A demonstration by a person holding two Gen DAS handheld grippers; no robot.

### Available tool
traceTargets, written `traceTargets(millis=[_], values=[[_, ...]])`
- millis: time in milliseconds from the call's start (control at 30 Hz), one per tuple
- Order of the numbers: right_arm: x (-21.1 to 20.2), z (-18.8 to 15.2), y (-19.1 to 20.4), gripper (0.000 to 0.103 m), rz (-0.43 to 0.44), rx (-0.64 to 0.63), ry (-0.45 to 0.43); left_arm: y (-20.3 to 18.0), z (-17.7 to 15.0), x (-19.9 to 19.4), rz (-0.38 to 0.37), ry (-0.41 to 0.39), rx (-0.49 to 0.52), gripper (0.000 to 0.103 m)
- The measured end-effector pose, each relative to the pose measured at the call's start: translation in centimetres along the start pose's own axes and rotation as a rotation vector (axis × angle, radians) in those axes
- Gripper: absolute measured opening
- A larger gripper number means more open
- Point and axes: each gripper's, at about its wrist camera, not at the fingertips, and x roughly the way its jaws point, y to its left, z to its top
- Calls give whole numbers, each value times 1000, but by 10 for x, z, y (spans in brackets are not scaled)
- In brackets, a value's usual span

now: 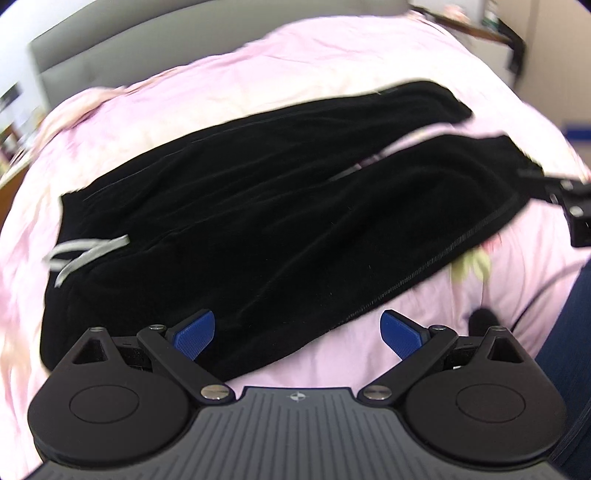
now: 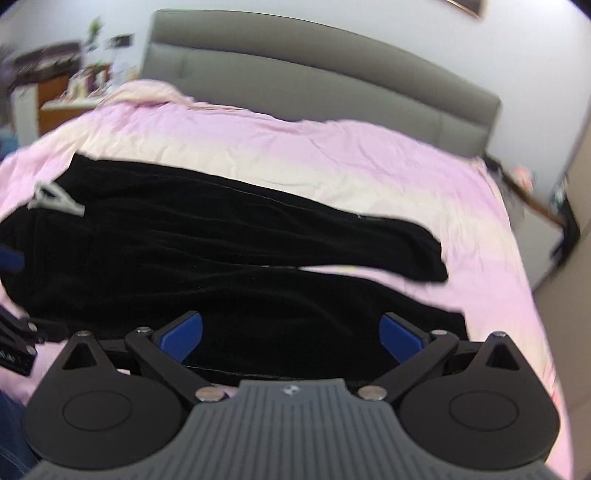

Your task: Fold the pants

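Black pants (image 1: 258,206) lie spread flat on a pink bedspread (image 1: 258,81), waistband to the left with a grey-white drawstring (image 1: 85,251), both legs reaching right. My left gripper (image 1: 297,334) hovers open above the near edge of the waist end, its blue pads (image 1: 195,332) empty. In the right wrist view the same pants (image 2: 221,251) stretch across, drawstring (image 2: 55,201) at far left. My right gripper (image 2: 291,338) is open over the near leg, close to its hem, nothing held. The other gripper's black body (image 1: 569,199) shows at the right edge of the left wrist view.
A grey padded headboard (image 2: 314,66) runs along the far side of the bed. A wooden cabinet with clutter (image 2: 62,92) stands at the far left. A dark shelf (image 1: 506,33) sits beyond the bed's right corner. A person's blue trouser leg (image 1: 569,332) is at the near right.
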Motion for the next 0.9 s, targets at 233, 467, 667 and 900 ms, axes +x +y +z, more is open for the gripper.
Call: traceTargets(millis=[233,467,667,900], values=[[40,-30,37,98,213,-615,-207,-9,-11,45,40,18,311,103],[97,-86,56,89,335,-1072,-212,0,-27,73,11,95,471,103],[125,-108,53,81,331,-1124,-153,20,-39,95,21,146,560,103],[138,-131,40,69,253,-1224,-111,30,-68,114,106,155,739,103]])
